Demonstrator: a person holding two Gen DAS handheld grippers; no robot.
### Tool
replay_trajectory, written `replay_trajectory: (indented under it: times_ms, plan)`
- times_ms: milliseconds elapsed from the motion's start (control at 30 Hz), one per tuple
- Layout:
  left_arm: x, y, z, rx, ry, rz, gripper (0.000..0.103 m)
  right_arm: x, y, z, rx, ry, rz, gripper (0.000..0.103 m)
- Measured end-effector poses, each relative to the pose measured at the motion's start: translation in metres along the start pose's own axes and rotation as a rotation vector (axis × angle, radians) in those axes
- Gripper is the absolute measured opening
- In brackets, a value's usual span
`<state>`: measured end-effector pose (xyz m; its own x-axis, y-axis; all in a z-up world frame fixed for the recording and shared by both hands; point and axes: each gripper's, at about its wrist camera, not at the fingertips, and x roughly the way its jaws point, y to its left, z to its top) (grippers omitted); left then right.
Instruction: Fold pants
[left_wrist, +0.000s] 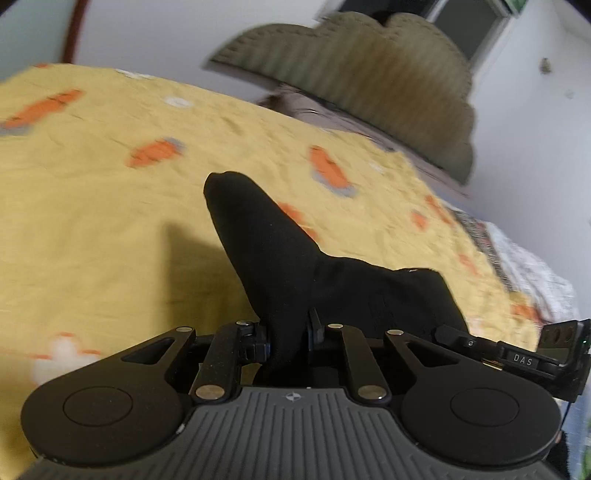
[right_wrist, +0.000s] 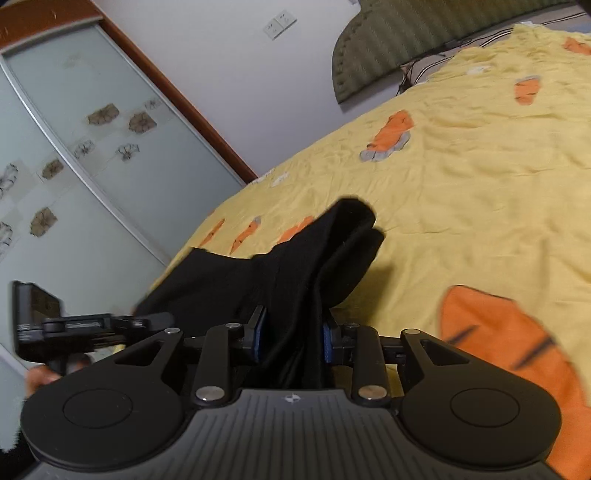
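The black pants (left_wrist: 280, 258) hang between both grippers above a yellow bedspread (left_wrist: 110, 221) with orange carrot prints. My left gripper (left_wrist: 288, 338) is shut on a bunched fold of the pants, and the cloth stretches right toward my right gripper (left_wrist: 517, 354), seen at the right edge. In the right wrist view my right gripper (right_wrist: 295, 341) is shut on the pants (right_wrist: 314, 258), with cloth running left toward my left gripper (right_wrist: 85, 321). A free end of the pants sticks up past each gripper's fingers.
An olive-green headboard (left_wrist: 369, 81) stands against the white wall at the far end of the bed. A sliding glass wardrobe door (right_wrist: 74, 147) with a brown frame stands beside the bed. Striped bedding (left_wrist: 517, 254) shows at the bed's right edge.
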<state>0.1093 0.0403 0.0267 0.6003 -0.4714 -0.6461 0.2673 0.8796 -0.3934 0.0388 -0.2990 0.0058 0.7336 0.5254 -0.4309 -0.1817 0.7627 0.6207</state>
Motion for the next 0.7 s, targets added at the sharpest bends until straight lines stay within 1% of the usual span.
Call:
replay_trajectory:
  times_ms: [33,67,100,133,167,233,300,333,367,400,433,467,500,533,567,600,633,667,700]
  plan:
    - [0.003,0.005,0.0,0.009,0.015,0.038,0.027,0.011,0.001,0.0,0.004,0.011,-0.018,0.028]
    - [0.009,0.01,-0.002,0.025,0.048,0.082,0.031,0.021,0.002,0.0,-0.004,0.022,-0.062,0.028]
    - [0.016,0.017,-0.005,0.021,0.078,0.131,0.04,0.029,0.003,-0.001,-0.031,0.036,-0.134,0.028]
    - [0.022,0.024,-0.008,0.007,0.105,0.162,0.045,0.035,0.006,-0.002,-0.065,0.055,-0.21,0.029]
    - [0.024,0.031,-0.011,-0.004,0.119,0.173,0.046,0.035,0.009,-0.004,-0.094,0.055,-0.242,0.03]
    - [0.015,0.038,-0.012,-0.014,0.084,0.19,0.05,0.024,0.018,-0.006,-0.141,0.012,-0.266,0.03]
    - [0.005,0.037,-0.004,0.001,0.03,0.24,0.051,0.013,0.035,-0.004,-0.23,-0.035,-0.333,0.03]
    - [0.003,0.033,0.002,0.022,-0.003,0.261,0.053,0.014,0.044,-0.001,-0.275,-0.042,-0.349,0.03]
    - [0.004,0.027,0.01,0.041,-0.027,0.269,0.055,0.018,0.054,0.003,-0.318,-0.036,-0.344,0.03]
    - [0.007,0.019,0.016,0.057,-0.044,0.267,0.062,0.025,0.063,0.008,-0.349,-0.029,-0.321,0.03]
    - [0.011,0.008,0.022,0.076,-0.053,0.251,0.075,0.037,0.071,0.013,-0.368,-0.018,-0.292,0.031]
    - [0.018,-0.002,0.027,0.105,-0.054,0.217,0.084,0.048,0.079,0.015,-0.387,0.002,-0.25,0.037]
    - [0.028,-0.011,0.03,0.13,-0.05,0.184,0.096,0.061,0.085,0.017,-0.402,0.026,-0.2,0.048]
    - [0.041,-0.015,0.031,0.144,-0.031,0.177,0.097,0.077,0.089,0.02,-0.402,0.054,-0.151,0.052]
    - [0.055,-0.018,0.032,0.153,0.007,0.191,0.097,0.093,0.089,0.021,-0.391,0.093,-0.132,0.055]
    - [0.071,-0.017,0.031,0.158,0.051,0.212,0.097,0.109,0.086,0.02,-0.392,0.142,-0.155,0.054]
    - [0.085,-0.014,0.031,0.161,0.08,0.232,0.096,0.123,0.081,0.016,-0.413,0.184,-0.2,0.054]
    - [0.096,-0.009,0.029,0.163,0.099,0.263,0.096,0.129,0.076,0.013,-0.443,0.196,-0.21,0.054]
    - [0.101,-0.004,0.026,0.173,0.099,0.301,0.098,0.127,0.071,0.011,-0.461,0.176,-0.191,0.053]
